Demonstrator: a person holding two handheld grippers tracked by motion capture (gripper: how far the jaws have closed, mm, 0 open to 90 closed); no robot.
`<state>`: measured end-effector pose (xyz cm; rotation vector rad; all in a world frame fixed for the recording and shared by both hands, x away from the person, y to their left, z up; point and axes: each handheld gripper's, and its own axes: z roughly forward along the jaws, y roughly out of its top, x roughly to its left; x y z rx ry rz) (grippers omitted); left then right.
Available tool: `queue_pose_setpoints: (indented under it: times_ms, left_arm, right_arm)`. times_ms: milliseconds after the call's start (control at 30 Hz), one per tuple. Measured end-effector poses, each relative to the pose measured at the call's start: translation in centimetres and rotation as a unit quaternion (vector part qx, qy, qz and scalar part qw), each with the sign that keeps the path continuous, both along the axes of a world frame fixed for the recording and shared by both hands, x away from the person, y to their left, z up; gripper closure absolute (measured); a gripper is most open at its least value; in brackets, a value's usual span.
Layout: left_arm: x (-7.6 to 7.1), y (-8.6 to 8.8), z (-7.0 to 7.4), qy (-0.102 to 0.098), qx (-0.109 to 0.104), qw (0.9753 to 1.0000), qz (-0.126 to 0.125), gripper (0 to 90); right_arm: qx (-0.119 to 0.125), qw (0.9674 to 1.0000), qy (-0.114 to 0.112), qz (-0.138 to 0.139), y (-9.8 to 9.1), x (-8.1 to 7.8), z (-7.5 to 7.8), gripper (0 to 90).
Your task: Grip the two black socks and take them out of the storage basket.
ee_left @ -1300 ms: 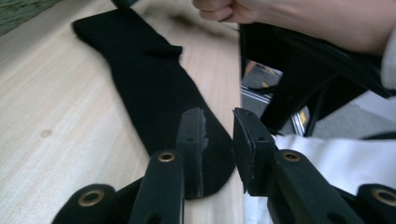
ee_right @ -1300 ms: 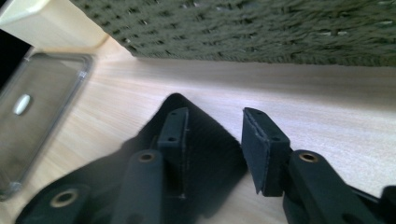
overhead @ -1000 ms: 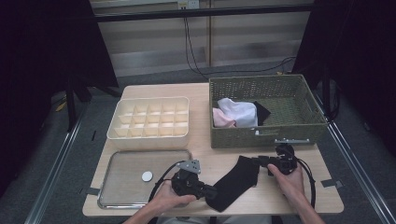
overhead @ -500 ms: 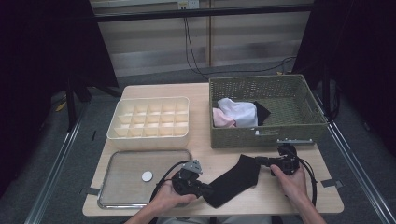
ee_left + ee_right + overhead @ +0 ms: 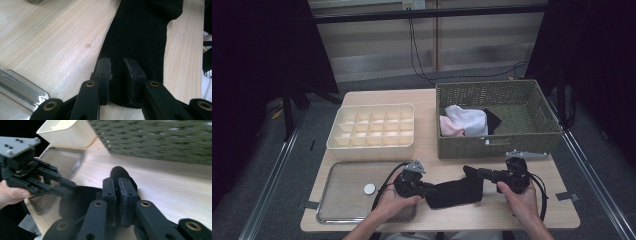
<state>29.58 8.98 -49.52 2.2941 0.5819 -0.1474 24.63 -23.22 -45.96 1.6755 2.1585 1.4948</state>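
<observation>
**Black sock gripped at both ends**

High view: the black sock (image 5: 455,192) was held between the left gripper (image 5: 428,189) and right gripper (image 5: 482,174), near the basket (image 5: 497,145).

Left gripper view: jaws were clamped on the sock's end.

Right gripper view: jaws, just closed, were pinching the other end. Folding and stowing in the divided organizer (image 5: 373,129) seemingly remained.

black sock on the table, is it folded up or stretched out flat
Stretched out: the black sock lies lengthwise on the table, the left gripper pinching one end and the right gripper the other.
</observation>
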Motion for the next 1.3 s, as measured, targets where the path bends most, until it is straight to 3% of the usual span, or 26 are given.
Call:
queue_pose_setpoints:
  times_ms: [67,133,267,367,400,567,700,833,967,1100,1133,1300]
  left_arm:
    - [-0.1,0.1,0.0,-0.011,0.003,0.9999,0.011,74.1]
    - [0.2,0.2,0.0,-0.007,0.000,0.9999,0.009,74.1]
    - [0.5,0.5,-0.1,-0.008,-0.004,0.9999,0.013,74.0]
    - [0.6,0.6,-0.1,-0.009,-0.001,0.9998,0.019,73.8]
    - [0.7,0.6,-0.2,-0.007,-0.009,0.9997,0.021,73.1]
    - [0.7,0.7,-0.1,-0.012,-0.006,0.9997,0.021,71.0]
    - [0.6,0.9,0.1,-0.010,-0.007,0.9997,0.021,68.3]
    - [-0.1,1.3,0.7,0.004,-0.036,0.9992,0.014,69.0]
    - [-1.4,1.8,1.2,0.028,-0.057,0.9980,-0.007,70.8]
    - [-1.7,1.8,0.3,0.041,-0.031,0.9986,-0.012,71.0]
    - [-1.6,1.8,0.2,0.045,-0.033,0.9984,-0.013,71.0]
    - [-1.5,1.5,-0.1,0.032,-0.019,0.9993,-0.005,70.1]
  right_arm:
    - [-0.001,0.9999,0.000,0.011,0.9,-0.1,0.0,84.3]
    - [-0.001,0.9996,0.004,0.027,1.6,-0.3,-0.3,83.8]
    - [-0.024,0.9977,0.014,0.061,3.6,-0.6,-1.1,79.2]
    - [-0.015,0.9961,0.028,0.082,4.6,-0.5,-1.7,76.9]
    - [-0.022,0.9949,0.036,0.092,5.1,-0.4,-2.1,76.3]
    - [-0.033,0.9920,0.051,0.111,5.7,-0.2,-2.9,74.3]
    - [-0.016,0.9939,0.035,0.103,5.0,-0.3,-2.2,72.6]
    - [-0.016,0.9972,0.023,0.070,4.0,-0.3,-1.9,70.8]
    - [-0.023,0.9981,0.026,0.051,3.2,0.2,-2.3,67.9]
    - [-0.036,0.9980,0.032,0.041,2.9,0.8,-2.7,64.7]
    - [-0.040,0.9978,0.036,0.037,2.9,0.9,-2.8,64.4]
    - [-0.047,0.9967,0.044,0.051,3.5,1.1,-3.3,61.4]
